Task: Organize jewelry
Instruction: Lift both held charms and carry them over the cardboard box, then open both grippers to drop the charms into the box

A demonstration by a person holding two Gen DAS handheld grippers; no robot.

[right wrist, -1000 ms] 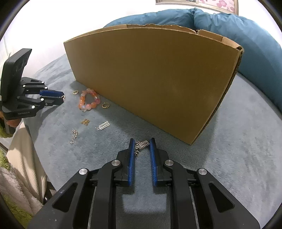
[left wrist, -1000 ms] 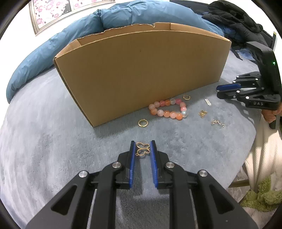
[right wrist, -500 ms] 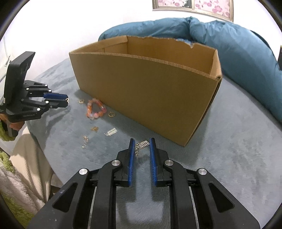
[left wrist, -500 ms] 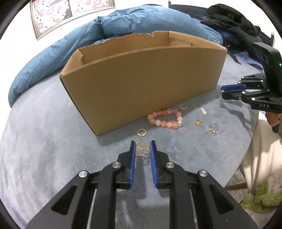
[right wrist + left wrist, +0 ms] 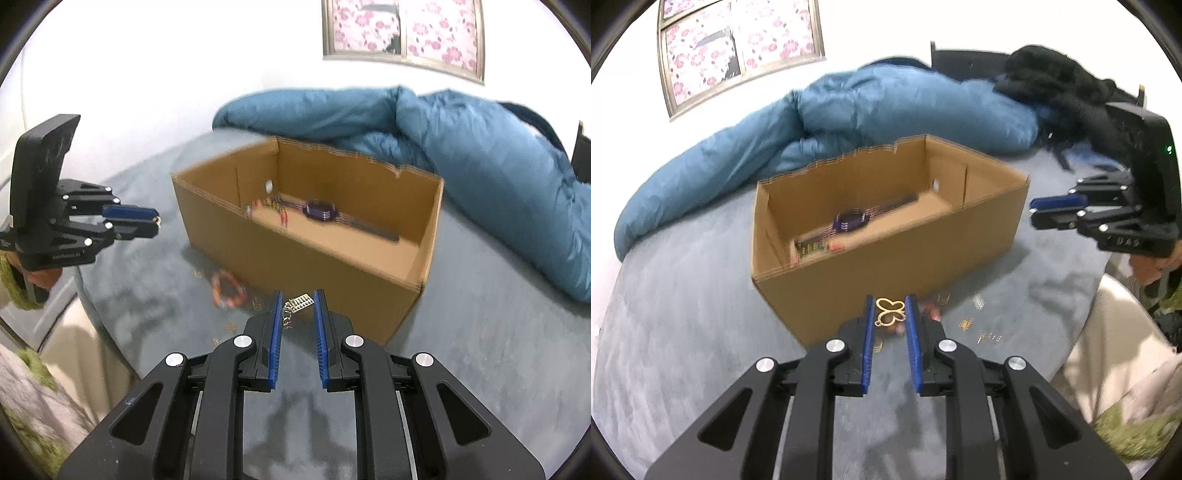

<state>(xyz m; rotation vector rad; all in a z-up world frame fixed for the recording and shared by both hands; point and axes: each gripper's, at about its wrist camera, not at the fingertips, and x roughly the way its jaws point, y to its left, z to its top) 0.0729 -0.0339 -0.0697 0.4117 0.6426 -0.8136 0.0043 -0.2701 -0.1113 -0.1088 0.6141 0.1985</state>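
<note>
Both claws held up over the grey blanket, each pinching a small gold piece near the cardboard box.

Left claw (image 5: pixel 890 314) is narrowed onto a gold butterfly charm (image 5: pixel 889 312) held between its blue fingertips (image 5: pixel 868 314); right claw (image 5: pixel 298 308) is likewise narrowed on a small gold comb-shaped charm with a chain (image 5: pixel 295 307). At 12 o'clock from each claw stands the open cardboard box (image 5: pixel 886 266), with a purple piece (image 5: pixel 851 220) and some beads on its floor, blurred. At the box's foot on the grey blanket (image 5: pixel 683 314) lie an orange bead bracelet (image 5: pixel 228 290) and scattered little gold pieces (image 5: pixel 966 325). Beyond the box, around 12 to 1 o'clock, a blue duvet (image 5: pixel 461 147) is bunched up.
</note>
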